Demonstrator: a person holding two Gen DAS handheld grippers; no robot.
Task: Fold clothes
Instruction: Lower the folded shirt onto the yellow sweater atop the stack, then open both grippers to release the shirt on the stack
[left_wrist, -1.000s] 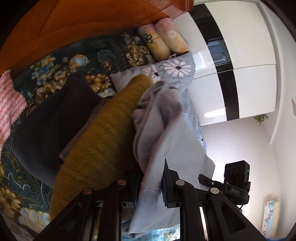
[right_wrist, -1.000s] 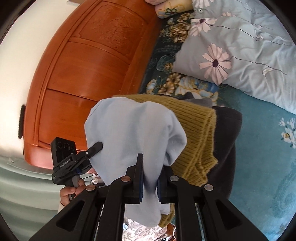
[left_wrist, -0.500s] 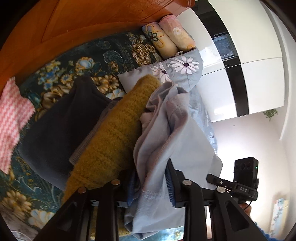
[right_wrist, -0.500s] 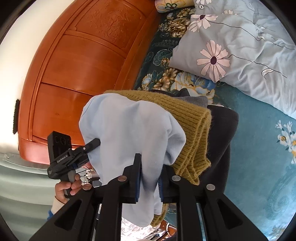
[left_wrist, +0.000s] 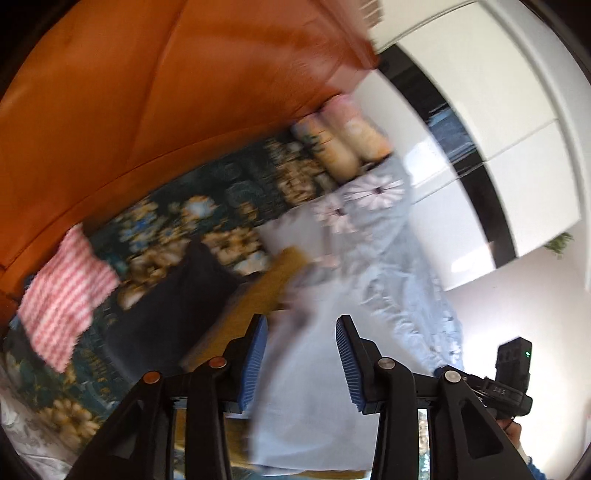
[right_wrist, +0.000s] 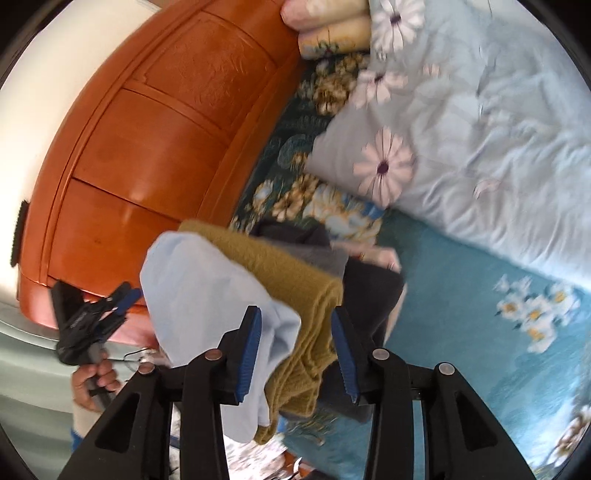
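Your left gripper (left_wrist: 301, 363) has its jaws apart and opening; the pale blue garment (left_wrist: 306, 387) lies in the gap, but the blue ribbed pads (left_wrist: 255, 362) are not pressing on it. In this blurred left wrist view, going left to right, you see a pink-and-white striped cloth (left_wrist: 64, 295) on the dark floral bedspread (left_wrist: 177, 221), then a dark navy garment (left_wrist: 173, 314), then a strip of mustard knit sweater (left_wrist: 255, 295), then the pale blue garment lying over the sweater. Behind them rises the orange wooden headboard (left_wrist: 147, 92), with two rolled floral pillows (left_wrist: 340, 136) at its foot and a light blue daisy-print duvet (left_wrist: 388, 229) running to the right. At the far right edge your other hand's tool shows.

Your right gripper (right_wrist: 297, 350) is likewise parted and opening, with folds of the pale blue garment (right_wrist: 207, 295) and the mustard knit sweater (right_wrist: 295, 291) between the fingers; the pads do not clamp either. In the right wrist view, your left hand (right_wrist: 94, 380) grips its tool at the far left, in front of the headboard (right_wrist: 147, 140). Next comes the stack: pale blue garment on top, mustard sweater under it, a grey layer (right_wrist: 317, 258) and the dark navy garment (right_wrist: 373, 291) beneath. To the right lie the teal floral sheet (right_wrist: 480, 314) and the daisy-print duvet (right_wrist: 480, 140).
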